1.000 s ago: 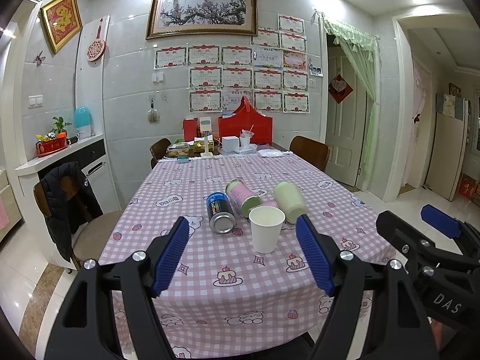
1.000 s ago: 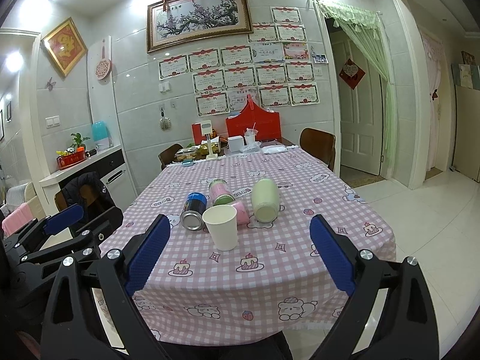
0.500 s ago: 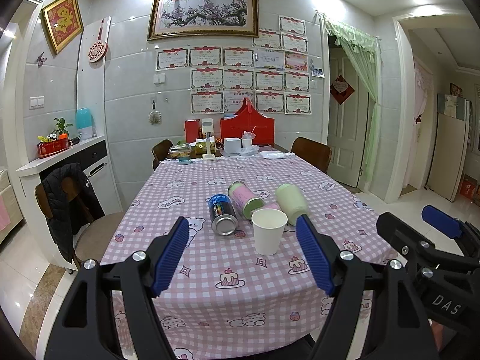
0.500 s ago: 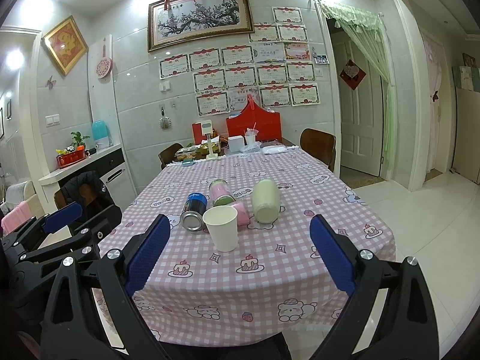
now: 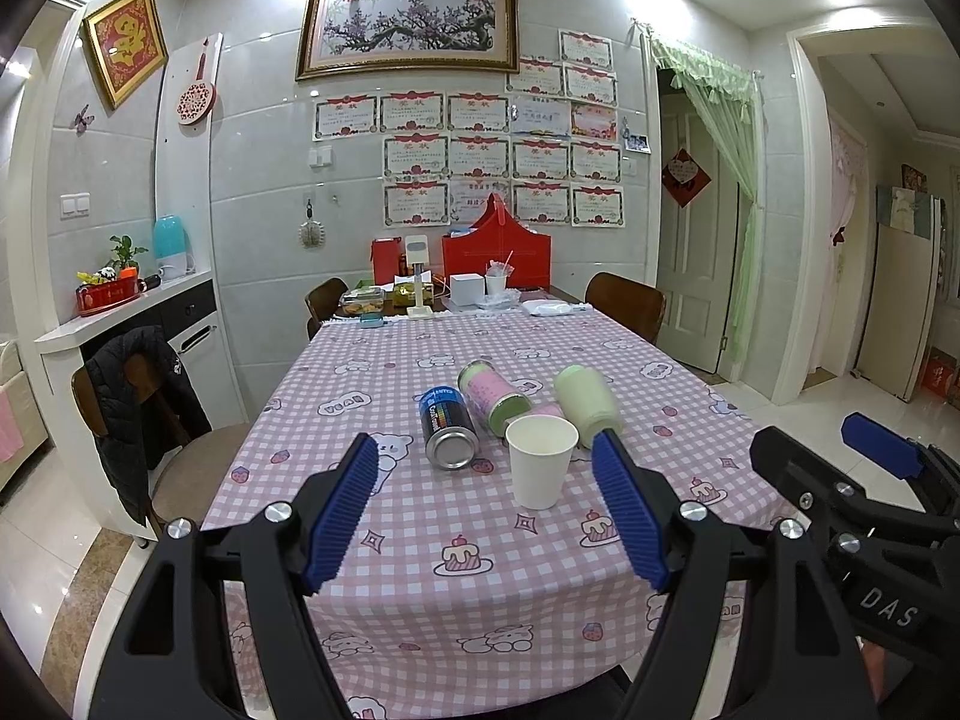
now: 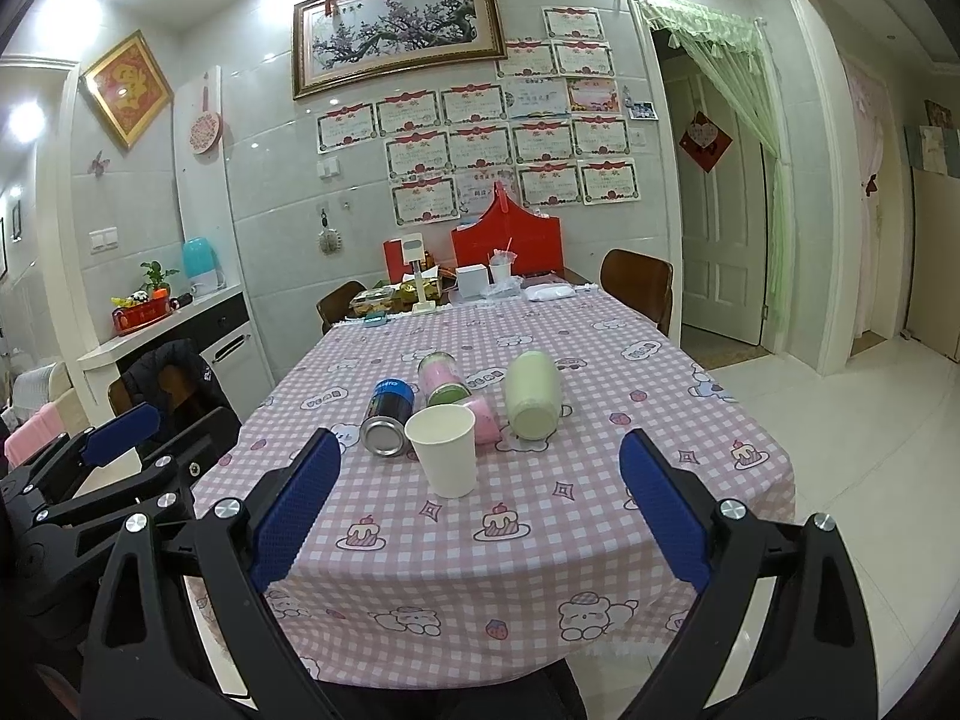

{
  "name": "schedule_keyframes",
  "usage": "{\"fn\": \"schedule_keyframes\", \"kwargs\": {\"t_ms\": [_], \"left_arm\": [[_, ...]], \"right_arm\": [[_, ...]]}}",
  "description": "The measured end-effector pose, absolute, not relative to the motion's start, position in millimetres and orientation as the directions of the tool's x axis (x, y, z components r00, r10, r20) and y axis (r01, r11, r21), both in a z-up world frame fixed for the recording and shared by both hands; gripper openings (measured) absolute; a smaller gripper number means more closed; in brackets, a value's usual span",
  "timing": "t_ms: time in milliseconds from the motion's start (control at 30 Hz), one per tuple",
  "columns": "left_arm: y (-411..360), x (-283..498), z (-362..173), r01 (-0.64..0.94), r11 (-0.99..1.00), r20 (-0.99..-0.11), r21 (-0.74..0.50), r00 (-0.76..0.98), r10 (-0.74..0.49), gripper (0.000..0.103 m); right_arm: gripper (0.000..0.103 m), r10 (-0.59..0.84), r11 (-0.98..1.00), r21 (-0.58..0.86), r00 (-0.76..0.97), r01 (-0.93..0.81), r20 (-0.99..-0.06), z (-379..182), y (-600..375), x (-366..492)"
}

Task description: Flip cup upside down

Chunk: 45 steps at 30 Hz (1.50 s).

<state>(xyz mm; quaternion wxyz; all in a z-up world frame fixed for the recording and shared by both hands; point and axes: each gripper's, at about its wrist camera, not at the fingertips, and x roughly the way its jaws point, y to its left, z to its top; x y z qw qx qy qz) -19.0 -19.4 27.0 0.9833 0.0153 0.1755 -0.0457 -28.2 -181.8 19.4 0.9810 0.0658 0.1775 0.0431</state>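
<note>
The desk (image 5: 420, 588) fills the centre and lower half of both views, covered by a pink-and-white checked cloth printed with bears and cakes; the cloth hangs over the near edge.

The left claw (image 5: 486, 456) occupies the bottom of the left wrist view. Its jaws are spread wide with nothing between them; the pads are blue, ribbed, on black rigid arms. The right claw (image 6: 477, 456) sits at the bottom of the right wrist view, likewise spread wide and empty.

Behind the cup, at frame centre, four cylinders lie on their sides: a pale green bottle (image 5: 585, 397), a pink-and-green canister (image 5: 492, 396), a dark can (image 5: 447, 423) with a bare metal end facing the camera, and a small pink item (image 6: 483, 418) partly hidden by the cup.

The cup (image 5: 540, 461) stands upright on the desk, mouth up, just in front of this group. It is white, smooth, probably paper, tapering toward the base. Its long axis is vertical.

Key relation: the cup lies ahead of both claws, well apart from the pads. In the left view it sits right of the jaw midline, close to the right-hand pad's line; in the right view it sits slightly left of midline. Neither claw is clearly nearer.
</note>
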Motion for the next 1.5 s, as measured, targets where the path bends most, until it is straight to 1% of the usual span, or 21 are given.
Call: {"fn": "schedule_keyframes", "kwargs": {"t_ms": [600,1500], "left_arm": [[-17.9,-19.1,24.1,0.092,0.996,-0.34,0.021,0.937,-0.079,0.073],[-16.2,-13.3,18.0,0.084,0.996,-0.361,0.02,0.93,-0.071,0.073]], "right_arm": [[0.091,0.107,0.987,0.154,0.934,-0.057,-0.341,17.8,-184.5,-28.8],[0.091,0.115,0.986,0.157,0.925,-0.061,-0.363,14.1,-186.2,-22.5]]}}
